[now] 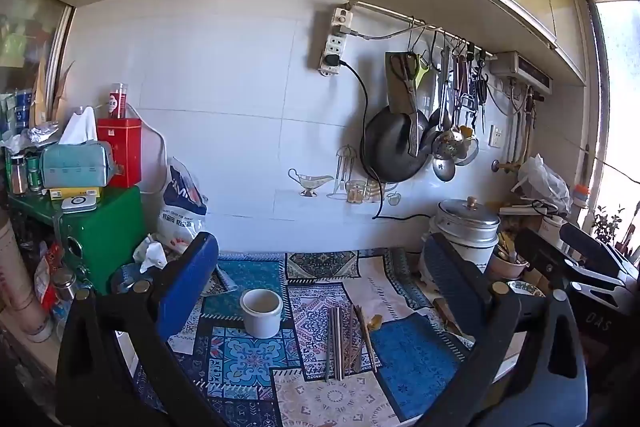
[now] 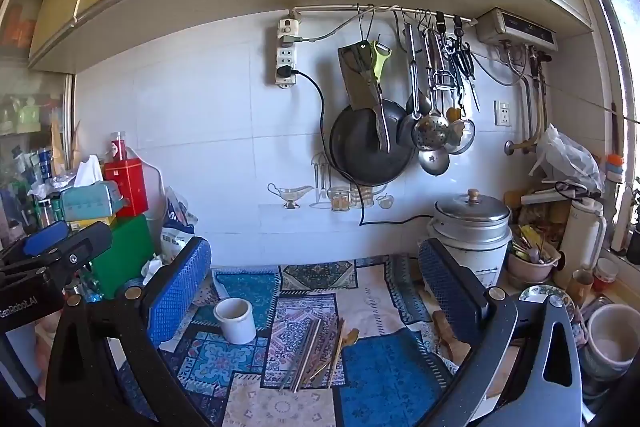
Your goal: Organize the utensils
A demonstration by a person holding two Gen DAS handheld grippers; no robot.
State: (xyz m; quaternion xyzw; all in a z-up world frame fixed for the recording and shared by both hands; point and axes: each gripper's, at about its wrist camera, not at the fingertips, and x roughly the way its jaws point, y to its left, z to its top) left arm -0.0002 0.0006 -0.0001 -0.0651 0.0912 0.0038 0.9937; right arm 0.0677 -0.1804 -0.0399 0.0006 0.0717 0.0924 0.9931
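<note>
A bundle of chopsticks [image 1: 348,343] lies on the patterned cloth [image 1: 248,355], just right of an empty white cup [image 1: 262,311]. In the right wrist view the chopsticks [image 2: 316,355] lie right of the cup [image 2: 236,319]. My left gripper [image 1: 320,291] is open and empty, held above and in front of the cup and chopsticks. My right gripper [image 2: 316,291] is open and empty at a similar height. The right gripper also shows at the left view's right edge [image 1: 576,259], and the left gripper at the right view's left edge [image 2: 60,247].
A steel pot [image 2: 472,227] stands at the back right beside a bowl of utensils [image 2: 532,259] and a thermos [image 2: 582,239]. A green box [image 1: 104,227], red tin and tissue box crowd the left. A wok [image 2: 372,147] and ladles hang on the wall.
</note>
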